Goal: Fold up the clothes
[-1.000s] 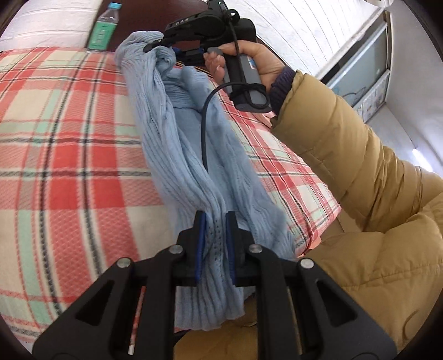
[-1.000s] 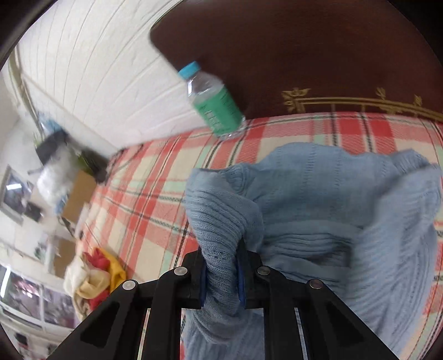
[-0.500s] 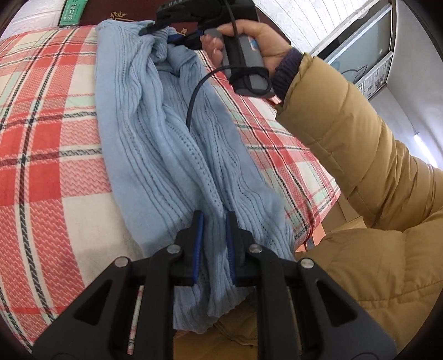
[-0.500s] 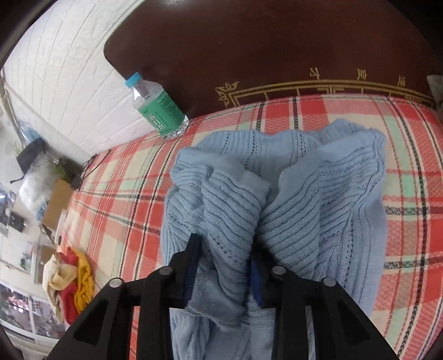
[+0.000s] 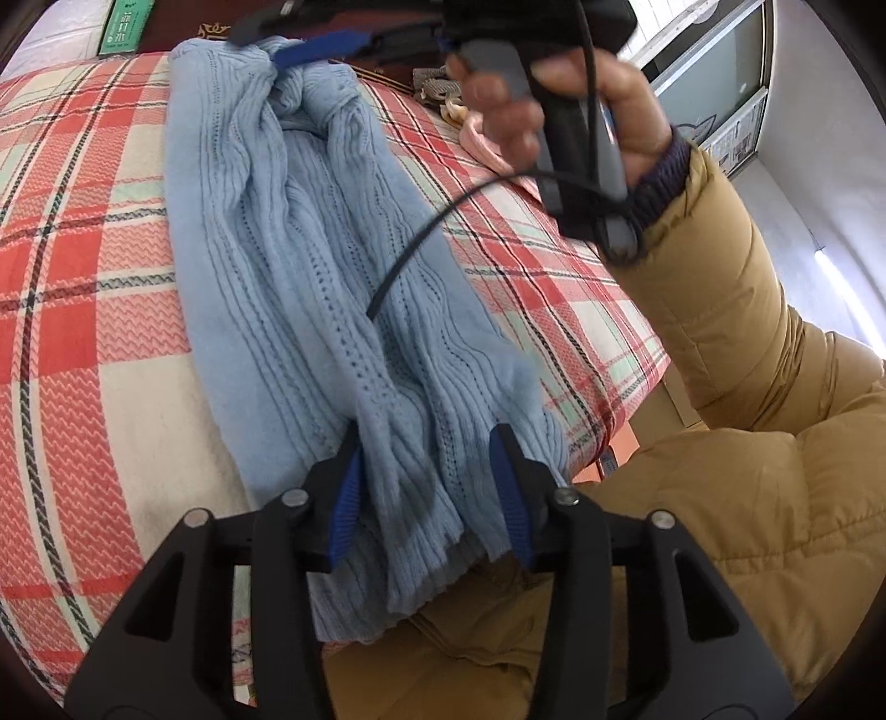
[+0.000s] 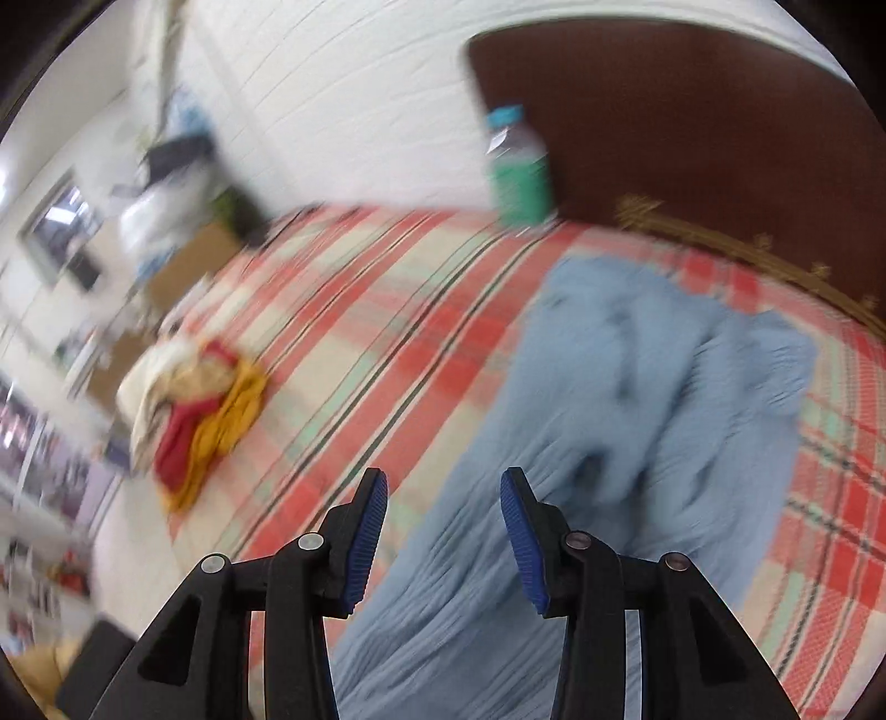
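A light blue knit sweater point(image 5: 310, 266) lies bunched lengthwise on the red plaid bedspread point(image 5: 83, 288). Its near end hangs over the bed edge between the parted fingers of my left gripper point(image 5: 426, 487), which is open. In the left wrist view the right gripper point(image 5: 321, 44), held in a hand point(image 5: 581, 111), hovers by the sweater's far end. The right wrist view is blurred by motion: the right gripper point(image 6: 443, 526) stands open above the sweater point(image 6: 637, 443), holding nothing.
A water bottle with a green label point(image 6: 518, 166) stands by the dark wooden headboard point(image 6: 692, 127). A pile of yellow, red and cream clothes point(image 6: 194, 415) lies on the bed's far side. A pink garment point(image 5: 482, 144) lies beyond the sweater. A tan padded jacket sleeve point(image 5: 747, 343) fills the right.
Both grippers have let go of the sweater and opened. The sweater has dropped from hanging between them to lying on the bed. The right gripper has pulled back and is moving fast.
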Demonstrator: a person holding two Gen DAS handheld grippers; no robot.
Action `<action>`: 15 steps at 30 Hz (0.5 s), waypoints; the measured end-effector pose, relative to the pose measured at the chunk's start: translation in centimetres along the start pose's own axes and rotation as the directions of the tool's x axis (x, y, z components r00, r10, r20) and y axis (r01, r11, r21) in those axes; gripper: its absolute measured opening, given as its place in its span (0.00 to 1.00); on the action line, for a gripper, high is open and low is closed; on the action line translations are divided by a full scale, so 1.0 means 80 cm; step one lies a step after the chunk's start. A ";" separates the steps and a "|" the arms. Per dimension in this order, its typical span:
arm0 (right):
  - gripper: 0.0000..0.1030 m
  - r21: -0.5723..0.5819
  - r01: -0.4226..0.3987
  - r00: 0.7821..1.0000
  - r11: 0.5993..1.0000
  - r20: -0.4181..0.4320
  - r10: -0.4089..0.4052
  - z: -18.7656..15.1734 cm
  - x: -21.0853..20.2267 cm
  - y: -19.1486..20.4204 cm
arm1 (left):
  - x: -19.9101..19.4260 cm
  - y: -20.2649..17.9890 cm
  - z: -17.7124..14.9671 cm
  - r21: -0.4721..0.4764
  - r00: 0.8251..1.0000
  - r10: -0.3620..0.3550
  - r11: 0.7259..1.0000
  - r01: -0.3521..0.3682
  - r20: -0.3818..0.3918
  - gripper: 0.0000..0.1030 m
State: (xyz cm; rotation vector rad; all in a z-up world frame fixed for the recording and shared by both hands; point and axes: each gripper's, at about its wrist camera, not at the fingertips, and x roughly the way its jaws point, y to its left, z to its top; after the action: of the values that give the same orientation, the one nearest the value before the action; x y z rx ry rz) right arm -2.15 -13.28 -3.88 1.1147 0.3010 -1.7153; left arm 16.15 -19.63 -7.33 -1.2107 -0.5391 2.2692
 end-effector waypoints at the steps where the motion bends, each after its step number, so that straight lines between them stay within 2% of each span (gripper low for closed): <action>1: 0.42 -0.024 -0.014 0.999 1.000 -0.038 0.013 -0.010 0.008 0.009 | -0.002 -0.001 -0.002 0.003 1.000 -0.003 1.000 0.003 0.003 0.50; 2: 0.42 -0.027 -0.028 0.997 0.999 -0.066 0.026 -0.021 0.013 0.013 | -0.005 -0.002 -0.004 0.005 1.000 -0.006 1.000 0.006 0.007 0.54; 5: 0.42 -0.023 -0.087 0.987 0.996 -0.136 0.083 -0.052 0.016 0.022 | -0.012 -0.005 -0.009 0.013 1.000 -0.015 1.000 0.015 0.017 0.57; 7: 0.42 -0.027 -0.127 0.982 0.992 -0.148 0.121 -0.074 0.004 0.029 | -0.017 -0.006 -0.012 0.019 1.000 -0.021 1.000 0.021 0.023 0.62; 9: 0.43 -0.032 -0.163 0.975 0.986 -0.159 0.156 -0.098 -0.012 0.038 | -0.023 -0.004 -0.013 0.013 0.999 -0.018 1.000 0.017 0.037 0.63; 12: 0.44 -0.061 -0.180 0.969 0.982 -0.185 0.166 -0.131 -0.035 0.051 | -0.032 0.000 -0.014 0.003 0.998 -0.012 1.000 0.012 0.057 0.63; 15: 0.44 -0.075 -0.208 0.968 0.975 -0.161 0.194 -0.154 -0.057 0.058 | -0.041 0.003 -0.015 -0.006 0.997 -0.007 1.000 0.007 0.077 0.63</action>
State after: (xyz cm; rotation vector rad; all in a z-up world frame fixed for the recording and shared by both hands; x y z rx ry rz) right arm 8.53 -4.49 -5.59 1.1695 0.3459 -1.4272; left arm 18.66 -21.68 -5.99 -1.1263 -0.5785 2.3177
